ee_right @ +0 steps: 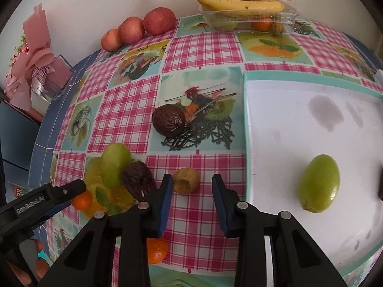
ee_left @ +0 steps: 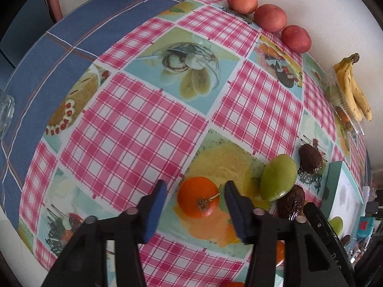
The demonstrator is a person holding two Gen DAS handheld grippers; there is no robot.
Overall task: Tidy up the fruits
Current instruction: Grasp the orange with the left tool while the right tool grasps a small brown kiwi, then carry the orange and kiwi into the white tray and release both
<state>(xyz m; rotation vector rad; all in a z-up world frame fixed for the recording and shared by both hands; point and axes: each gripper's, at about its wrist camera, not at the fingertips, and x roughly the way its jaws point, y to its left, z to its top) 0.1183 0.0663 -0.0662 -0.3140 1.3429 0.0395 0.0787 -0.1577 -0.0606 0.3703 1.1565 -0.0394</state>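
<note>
the left gripper points steeply down over the pink checked tablecloth with fruit pictures; a round orange mandarin with a dry stem sits between its blue-padded fingers, gaps visible on both sides, so the jaws are released and not gripping; the right gripper straddles a small round brownish-yellow fruit with a hollow end, pads likewise clear of it, nothing grasped; a green oval fruit touches a dark wrinkled brown fruit just beside the left finger; another dark wrinkled fruit lies apart; a second green oval fruit rests in the white tray with teal rim; three red apples and yellow bananas on a clear plastic punnet line the wall.
</note>
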